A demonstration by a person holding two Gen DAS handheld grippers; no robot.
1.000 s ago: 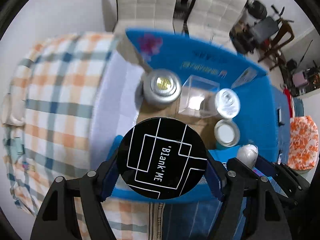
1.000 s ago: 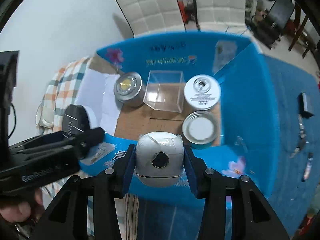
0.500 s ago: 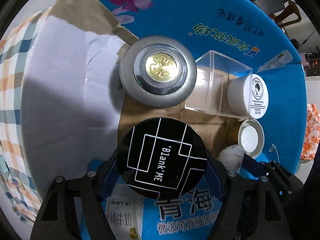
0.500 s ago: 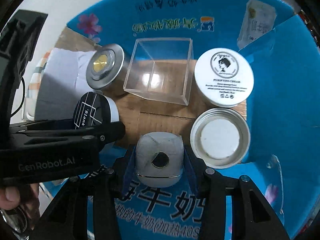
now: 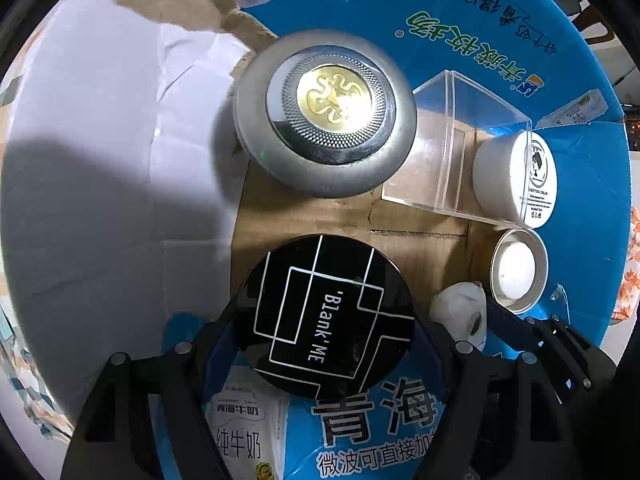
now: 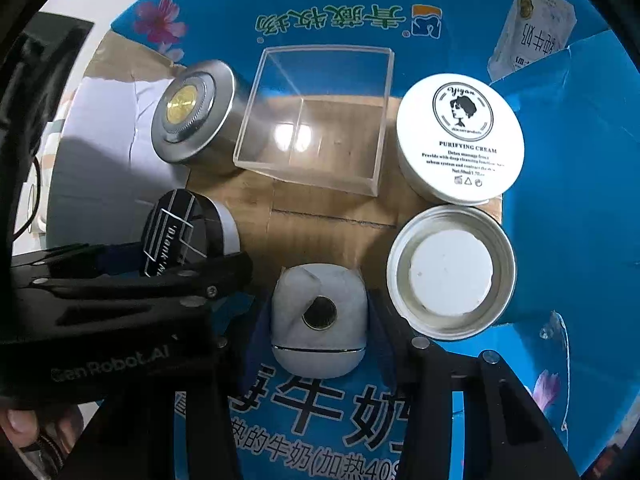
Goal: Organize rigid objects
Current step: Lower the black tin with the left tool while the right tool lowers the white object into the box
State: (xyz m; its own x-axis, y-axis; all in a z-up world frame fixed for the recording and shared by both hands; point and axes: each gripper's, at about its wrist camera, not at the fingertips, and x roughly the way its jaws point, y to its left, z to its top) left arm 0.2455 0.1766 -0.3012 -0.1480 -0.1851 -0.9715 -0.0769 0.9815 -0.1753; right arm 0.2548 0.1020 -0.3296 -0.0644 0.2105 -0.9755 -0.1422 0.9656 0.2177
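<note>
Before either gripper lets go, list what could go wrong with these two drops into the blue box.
1. The left gripper holds the black round Blank'ME compact close to the silver round tin with the gold emblem; lowering carelessly could knock it.
2. The right gripper holds the white rounded gadget beside the open silver lid; it may land on the rim.
3. The grippers sit near each other and could collide.

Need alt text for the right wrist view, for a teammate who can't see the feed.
The right tool grips a small white rounded object over an open blue cardboard box. On its floor sit a silver tin, a clear plastic cube, a white cream jar and an open metal lid. At left, the left tool holds a black round case.
</note>
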